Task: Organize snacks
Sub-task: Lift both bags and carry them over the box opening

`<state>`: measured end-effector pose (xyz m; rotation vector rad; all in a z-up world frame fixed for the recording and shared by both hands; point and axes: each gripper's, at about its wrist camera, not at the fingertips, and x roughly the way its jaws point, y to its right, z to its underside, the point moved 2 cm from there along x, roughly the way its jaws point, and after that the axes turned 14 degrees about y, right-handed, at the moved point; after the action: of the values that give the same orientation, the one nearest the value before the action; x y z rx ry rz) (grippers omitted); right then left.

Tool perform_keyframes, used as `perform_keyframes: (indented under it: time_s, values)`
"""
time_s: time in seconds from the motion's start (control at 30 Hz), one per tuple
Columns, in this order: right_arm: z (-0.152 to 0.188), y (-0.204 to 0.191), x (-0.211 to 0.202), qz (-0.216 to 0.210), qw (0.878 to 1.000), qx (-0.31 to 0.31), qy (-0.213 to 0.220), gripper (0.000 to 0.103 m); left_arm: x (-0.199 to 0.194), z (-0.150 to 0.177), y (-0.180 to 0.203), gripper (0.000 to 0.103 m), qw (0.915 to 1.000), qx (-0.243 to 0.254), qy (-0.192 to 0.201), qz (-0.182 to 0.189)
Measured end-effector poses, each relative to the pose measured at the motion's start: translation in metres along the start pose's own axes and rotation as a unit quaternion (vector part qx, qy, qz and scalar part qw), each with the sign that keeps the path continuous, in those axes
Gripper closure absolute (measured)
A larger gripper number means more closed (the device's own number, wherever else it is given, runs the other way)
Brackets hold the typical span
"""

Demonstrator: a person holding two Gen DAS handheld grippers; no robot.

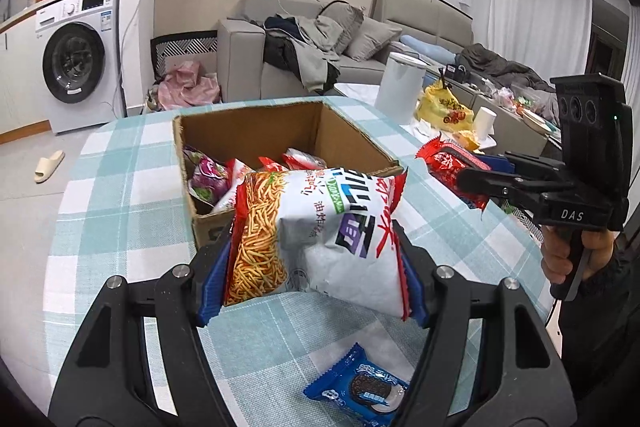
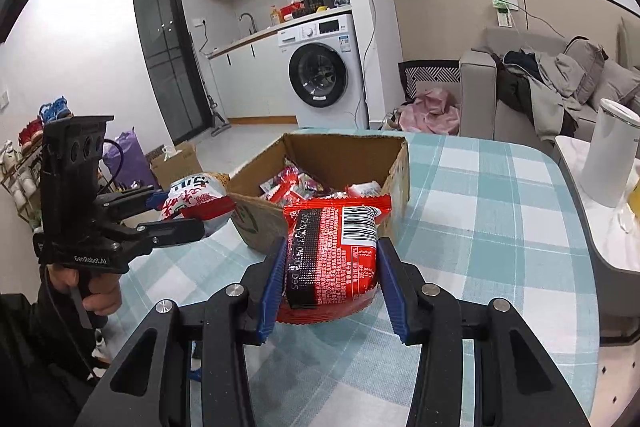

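My left gripper (image 1: pixel 316 263) is shut on a white and red noodle snack bag (image 1: pixel 320 231), held above the table just in front of the open cardboard box (image 1: pixel 248 127). The box holds several red and purple snack packets (image 1: pixel 208 179). My right gripper (image 2: pixel 332 267) is shut on a red snack packet (image 2: pixel 332 251) near the box's (image 2: pixel 344 155) front corner. It shows at the right of the left wrist view (image 1: pixel 460 175). The left gripper with its bag shows in the right wrist view (image 2: pixel 192 207). A blue cookie packet (image 1: pixel 360 387) lies on the tablecloth below my left gripper.
The table has a teal checked cloth (image 1: pixel 120 187). A white cylinder appliance (image 1: pixel 400 83), a yellow bag (image 1: pixel 444 107) and a paper cup (image 1: pixel 486 123) stand on a side table at the right. A sofa (image 1: pixel 320 43) and washing machine (image 1: pixel 76 63) stand beyond.
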<state>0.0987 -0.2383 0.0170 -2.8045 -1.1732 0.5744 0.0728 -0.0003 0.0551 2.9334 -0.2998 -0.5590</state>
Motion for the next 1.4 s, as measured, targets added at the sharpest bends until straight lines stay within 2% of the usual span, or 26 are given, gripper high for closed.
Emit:
perform_keyframes:
  time_s: [0.23, 0.5, 0.87, 1.4]
  values:
    - [-0.006, -0.001, 0.005, -0.001, 0.999, 0.032, 0.031, 0.058, -0.005, -0.011, -0.014, 0.036, 0.9995, -0.018, 0.017, -0.021]
    - [-0.016, 0.004, 0.012, 0.005, 0.998, 0.052, 0.047, 0.058, -0.001, -0.022, -0.029, 0.036, 0.9983, -0.028, 0.027, -0.043]
    - [-0.032, 0.004, 0.032, 0.008, 0.996, 0.065, 0.057, 0.058, 0.028, -0.039, -0.045, 0.036, 0.9958, -0.039, 0.038, -0.073]
    - [-0.047, 0.000, 0.066, 0.008, 0.995, 0.083, 0.063, 0.058, 0.080, -0.054, -0.052, 0.036, 0.9946, -0.036, 0.044, -0.086]
